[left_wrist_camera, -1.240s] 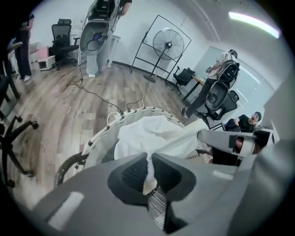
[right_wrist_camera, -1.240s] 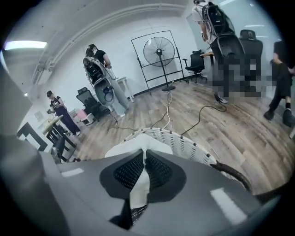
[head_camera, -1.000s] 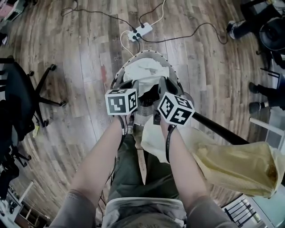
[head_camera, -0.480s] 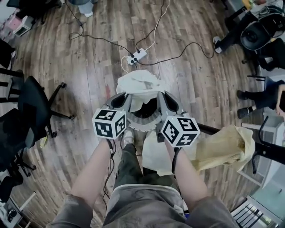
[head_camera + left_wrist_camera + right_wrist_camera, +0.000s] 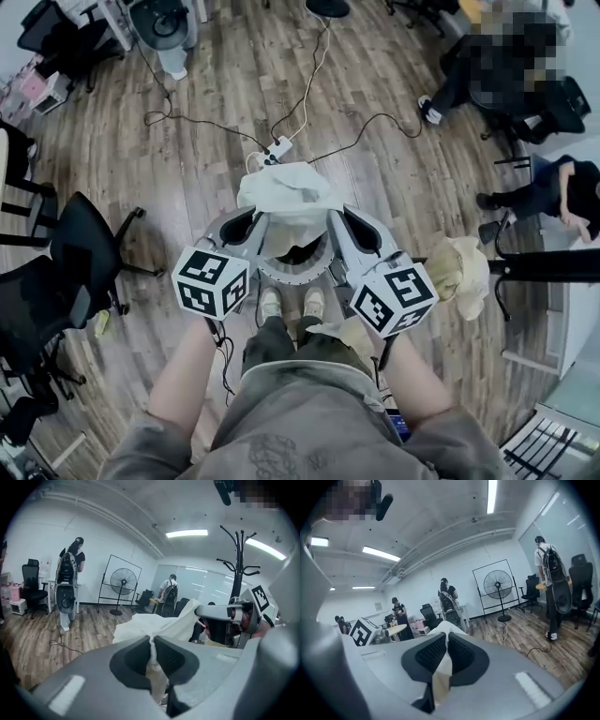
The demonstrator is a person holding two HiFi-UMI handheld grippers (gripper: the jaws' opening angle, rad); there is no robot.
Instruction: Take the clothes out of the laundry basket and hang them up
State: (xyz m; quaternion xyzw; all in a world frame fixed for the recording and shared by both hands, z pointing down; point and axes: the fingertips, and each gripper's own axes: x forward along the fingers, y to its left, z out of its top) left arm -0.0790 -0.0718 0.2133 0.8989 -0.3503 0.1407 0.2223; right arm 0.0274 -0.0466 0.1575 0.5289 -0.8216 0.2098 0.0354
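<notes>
Here, left claw (image 5: 253,218) and right claw (image 5: 340,217) each clamp the white garment (image 5: 286,190) above the laundry basket (image 5: 292,275), contents hidden.

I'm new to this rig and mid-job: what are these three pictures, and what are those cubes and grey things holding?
No robot: a person holds a two-jaw gripper in each hand; the marker cubes belong to them. One picture comes from a head camera looking down at the floor and basket. The other two ride on the grippers, looking along their jaws. The left gripper and right gripper are each shut on the same white cloth, held over the basket. A yellow garment hangs on a rack at right.
</notes>
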